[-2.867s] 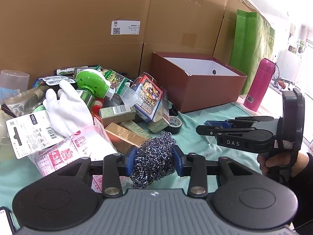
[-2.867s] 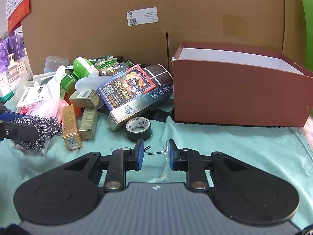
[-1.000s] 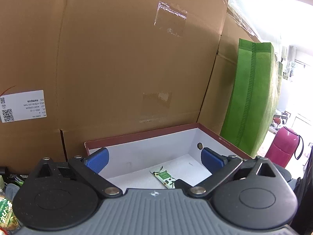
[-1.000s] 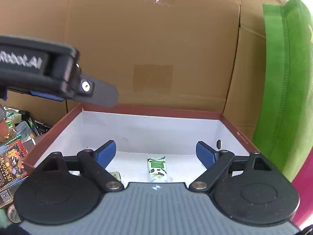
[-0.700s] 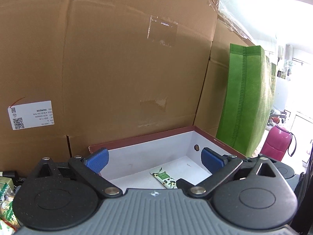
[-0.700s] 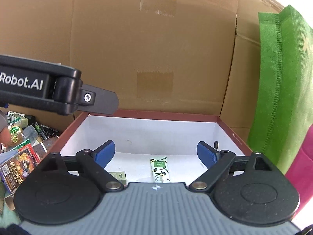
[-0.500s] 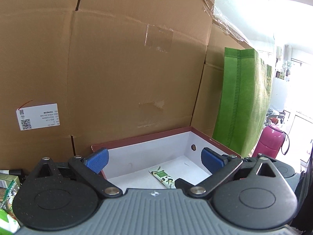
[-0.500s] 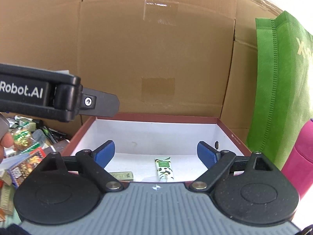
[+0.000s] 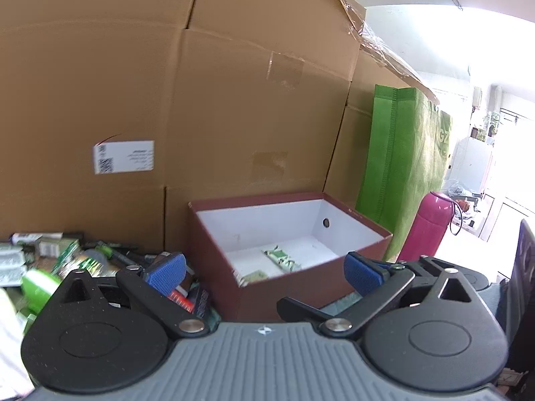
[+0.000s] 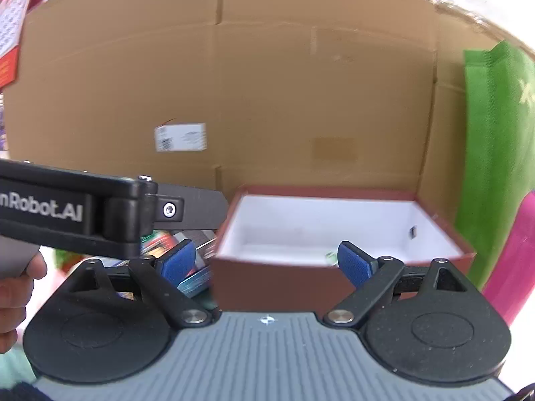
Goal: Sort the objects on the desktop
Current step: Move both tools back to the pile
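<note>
left wrist view: left gripper [image 9: 264, 272] held above the bench, jaws spread wide, nothing between the blue pads [image 9: 166, 272]. straight ahead, a dark red box [image 9: 217, 267] with a white inside, standing open against the tall cardboard wall [image 9: 234, 100] at the back edge of the bench. lying flat on the box floor, a green-and-white patterned tube [image 9: 281, 260], near the front wall; just beside it toward the front left corner, a small greenish packet [image 9: 254, 275], partly hidden by the rim. a small round hole [image 9: 326, 223] in the right end wall of the box. left of the box, touching or nearly touching its left wall, a blurred pile of desktop objects [image 9: 67, 260]: green packaging, pens, a red-and-black carton; too smeared to tell apart one by one. right of the box, a green fabric bag [image 9: 401, 173] upright against the cardboard, and a pink flask [image 9: 424, 230] upright just beyond the right front corner of the box. white shipping label [image 9: 123, 156] on the cardboard, above the pile.

right wrist view: right gripper [image 10: 267, 264] also spread wide, empty between its pads. same red box [image 10: 301, 277] ahead, slightly blurred, only a sliver of the tube [image 10: 331, 254] visible over the front rim. left gripper's black body [image 10: 83, 214] crossing the left side, level with the box rim, left of the box. part of a hand [image 10: 16, 284] at the left edge. green bag [image 10: 495, 167] at right.
</note>
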